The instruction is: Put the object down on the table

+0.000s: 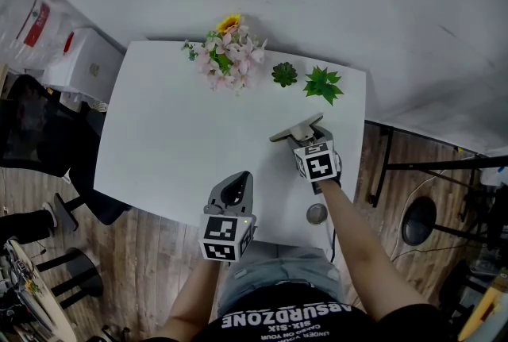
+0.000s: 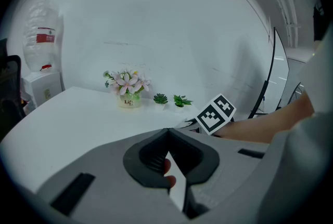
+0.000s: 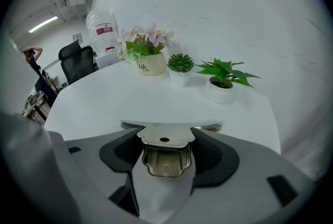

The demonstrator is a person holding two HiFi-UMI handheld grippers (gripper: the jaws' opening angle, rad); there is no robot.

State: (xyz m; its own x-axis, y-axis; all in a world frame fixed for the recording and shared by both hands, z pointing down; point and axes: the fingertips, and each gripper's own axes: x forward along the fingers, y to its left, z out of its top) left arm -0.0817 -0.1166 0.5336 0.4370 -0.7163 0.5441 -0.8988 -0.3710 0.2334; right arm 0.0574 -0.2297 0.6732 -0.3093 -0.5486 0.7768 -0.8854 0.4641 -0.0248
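Gripping the metal object [image 3: 164,151] by its stem, our right gripper [image 1: 305,137] keeps the flat blade pointing forward, low over the table [image 1: 159,134] just short of the leafy plant [image 1: 323,84], seemingly ready to set down. Our left gripper [image 1: 233,190], farther back from that plant, waits with jaws together on nothing

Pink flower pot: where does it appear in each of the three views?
Head view: pink flower pot, upper middle, at the far edge of the table.
Left gripper view: the pot, left of centre.
Right gripper view: the pot, upper left of centre.
Shared landmark: small dark succulent just right of it.
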